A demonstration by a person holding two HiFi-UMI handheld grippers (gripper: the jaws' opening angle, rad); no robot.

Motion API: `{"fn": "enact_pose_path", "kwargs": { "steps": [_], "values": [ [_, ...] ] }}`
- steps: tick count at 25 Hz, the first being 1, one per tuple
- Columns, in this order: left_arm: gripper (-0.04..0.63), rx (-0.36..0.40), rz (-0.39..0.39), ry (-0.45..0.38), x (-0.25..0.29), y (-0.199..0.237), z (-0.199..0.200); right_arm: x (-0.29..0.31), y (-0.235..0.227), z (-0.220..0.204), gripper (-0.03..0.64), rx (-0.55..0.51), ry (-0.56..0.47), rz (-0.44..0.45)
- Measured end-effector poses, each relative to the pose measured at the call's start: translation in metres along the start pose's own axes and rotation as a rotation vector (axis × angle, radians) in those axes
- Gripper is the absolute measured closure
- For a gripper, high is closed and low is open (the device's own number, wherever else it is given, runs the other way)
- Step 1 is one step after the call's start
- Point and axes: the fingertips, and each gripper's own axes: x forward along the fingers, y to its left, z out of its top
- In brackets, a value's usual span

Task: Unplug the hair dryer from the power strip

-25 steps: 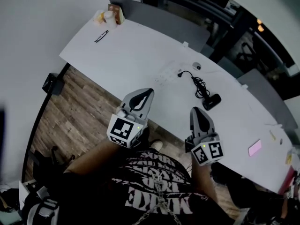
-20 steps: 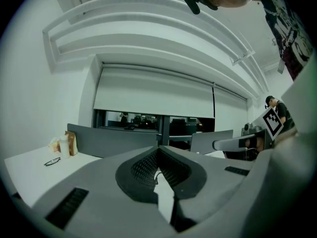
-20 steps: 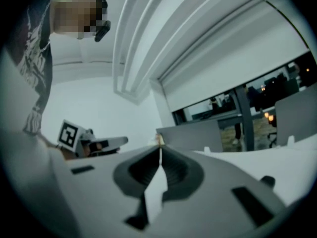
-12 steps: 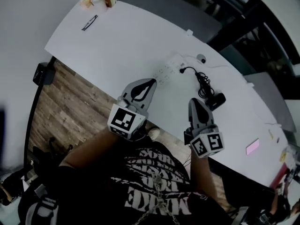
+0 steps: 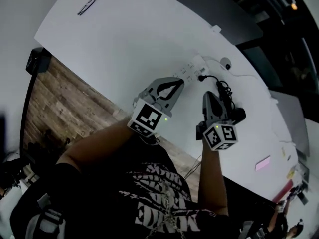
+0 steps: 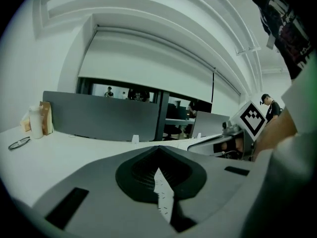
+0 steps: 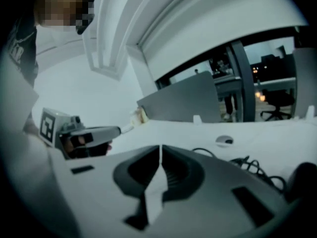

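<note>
L hand-held gripper (image 5: pixel 178 82): clenched, empty; moved fwd from bench (image 5: pixel 119 39) edge, tip now near power strip (image 5: pixel 191 67).
R hand-held gripper (image 5: pixel 207 95): clenched, empty; now just beside cord (image 5: pixel 222 88).
Hair dryer (image 5: pixel 235 115): unmoved on bench, plug (image 5: pixel 202 77) still at strip.

White table (image 5: pixel 124 44); black hair dryer (image 5: pixel 238 114); white power strip (image 5: pixel 191 67).

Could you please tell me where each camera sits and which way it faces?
Head view: on the person's head, steeply down onto the long white desk, white power strip, black hair dryer; shows forearms, left claw, right claw.
Left gripper view: on the left claw, along its shut jaws toward the grey partition panel; right claw visible.
Right gripper view: on the right claw, along its shut jaws; left claw visible.
Shared by both gripper views: desk, partition.
</note>
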Motion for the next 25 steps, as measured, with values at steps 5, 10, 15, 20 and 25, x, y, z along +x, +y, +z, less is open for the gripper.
{"fn": "enact_pose_path", "kwargs": {
  "steps": [5, 10, 15, 20, 25],
  "values": [
    [0.569, -0.04, -0.04, 0.075, 0.04, 0.01, -0.041, 0.039, -0.026, -0.027, 0.518, 0.079, 0.111, 0.021],
    [0.569, -0.124, -0.09, 0.168, 0.073, 0.007, -0.081, 0.067, -0.057, -0.038, 0.42, 0.131, 0.167, -0.01],
    [0.569, -0.056, -0.173, 0.296, 0.088, -0.009, -0.114, 0.091, -0.076, -0.036, 0.43, 0.221, 0.112, -0.05],
    [0.569, 0.104, -0.209, 0.404, 0.093, -0.021, -0.125, 0.093, -0.074, -0.008, 0.541, 0.267, -0.023, -0.026],
    [0.569, 0.143, -0.209, 0.463, 0.095, -0.023, -0.133, 0.097, -0.051, 0.007, 0.541, 0.209, -0.087, 0.102]
  ]
}}
